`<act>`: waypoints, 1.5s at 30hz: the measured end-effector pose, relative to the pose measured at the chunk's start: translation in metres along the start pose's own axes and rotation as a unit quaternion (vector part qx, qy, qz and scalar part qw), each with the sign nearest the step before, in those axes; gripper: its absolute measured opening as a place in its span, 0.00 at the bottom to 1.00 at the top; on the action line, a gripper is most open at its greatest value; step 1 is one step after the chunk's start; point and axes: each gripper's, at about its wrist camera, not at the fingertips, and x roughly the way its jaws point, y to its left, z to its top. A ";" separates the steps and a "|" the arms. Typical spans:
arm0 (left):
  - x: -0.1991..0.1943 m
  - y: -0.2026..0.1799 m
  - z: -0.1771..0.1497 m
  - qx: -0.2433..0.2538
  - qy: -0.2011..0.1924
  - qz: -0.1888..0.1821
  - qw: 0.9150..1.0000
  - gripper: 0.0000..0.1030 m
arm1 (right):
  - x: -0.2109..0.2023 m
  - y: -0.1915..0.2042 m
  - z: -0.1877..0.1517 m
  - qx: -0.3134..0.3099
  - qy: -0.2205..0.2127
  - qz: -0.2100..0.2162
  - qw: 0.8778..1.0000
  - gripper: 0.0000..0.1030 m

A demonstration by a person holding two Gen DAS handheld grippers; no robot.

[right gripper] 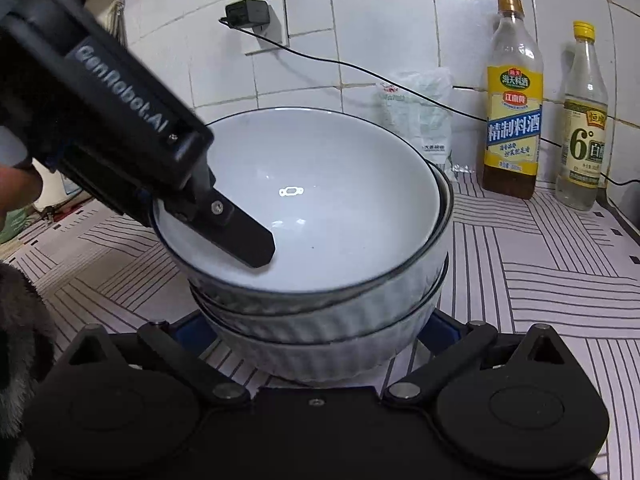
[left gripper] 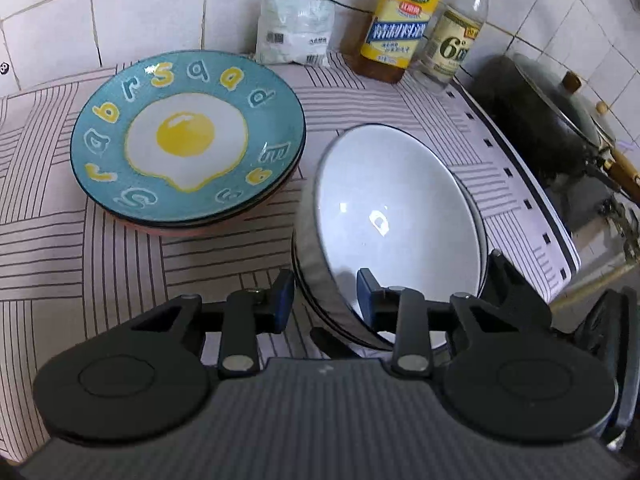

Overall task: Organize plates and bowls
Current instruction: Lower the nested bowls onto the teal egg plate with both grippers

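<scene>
Tiled counter [left gripper: 60,248], lower centre: left gripper [left gripper: 324,300] clamped on top bowl [left gripper: 392,216] rim for nesting; right gripper [right gripper: 320,332] spread wide around bowl stack [right gripper: 320,344], steadying, grip unconfirmed.

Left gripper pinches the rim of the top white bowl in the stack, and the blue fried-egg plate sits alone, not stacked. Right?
Mostly. Left gripper does pinch the top white bowl, but the blue fried-egg plate isn't alone: left wrist view shows more plates under it.

Both wrist views face the bowl stack [left gripper: 400,216] closely
</scene>
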 end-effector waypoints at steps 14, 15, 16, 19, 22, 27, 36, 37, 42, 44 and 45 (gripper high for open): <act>-0.046 -0.003 0.001 0.031 -0.004 0.024 0.999 0.31 | -0.021 0.025 0.013 -0.018 -0.036 0.001 0.999 1.00; -0.051 -0.004 0.003 0.034 -0.005 0.027 0.999 0.31 | -0.022 0.027 0.016 -0.014 -0.039 0.004 0.999 1.00; -0.056 -0.003 0.005 0.036 -0.005 0.028 0.999 0.31 | -0.024 0.029 0.019 -0.012 -0.043 0.005 0.999 1.00; -0.071 0.001 0.014 0.033 -0.014 0.029 0.999 0.31 | -0.027 0.035 0.031 -0.019 -0.052 0.009 0.998 1.00; -0.084 0.006 0.025 0.033 -0.027 0.037 0.998 0.31 | -0.026 0.039 0.046 -0.024 -0.063 0.012 0.998 1.00; -0.083 0.019 0.046 0.043 -0.029 0.063 0.997 0.32 | -0.008 0.049 0.067 -0.023 -0.080 0.014 0.996 1.00; -0.064 0.059 0.083 0.042 -0.060 0.087 0.994 0.33 | 0.053 0.057 0.097 -0.008 -0.078 0.016 0.997 1.00; -0.061 0.065 0.087 0.038 -0.062 0.084 0.994 0.33 | 0.059 0.057 0.100 -0.007 -0.078 0.016 0.997 1.00; -0.044 0.087 0.102 0.025 -0.072 0.082 0.994 0.33 | 0.088 0.057 0.112 -0.014 -0.069 0.012 0.997 1.00; -0.037 0.094 0.106 0.023 -0.069 0.083 0.994 0.33 | 0.099 0.057 0.114 -0.018 -0.064 0.011 0.998 1.00; -0.034 0.096 0.107 0.023 -0.068 0.083 0.994 0.33 | 0.104 0.057 0.115 -0.017 -0.060 0.012 0.998 1.00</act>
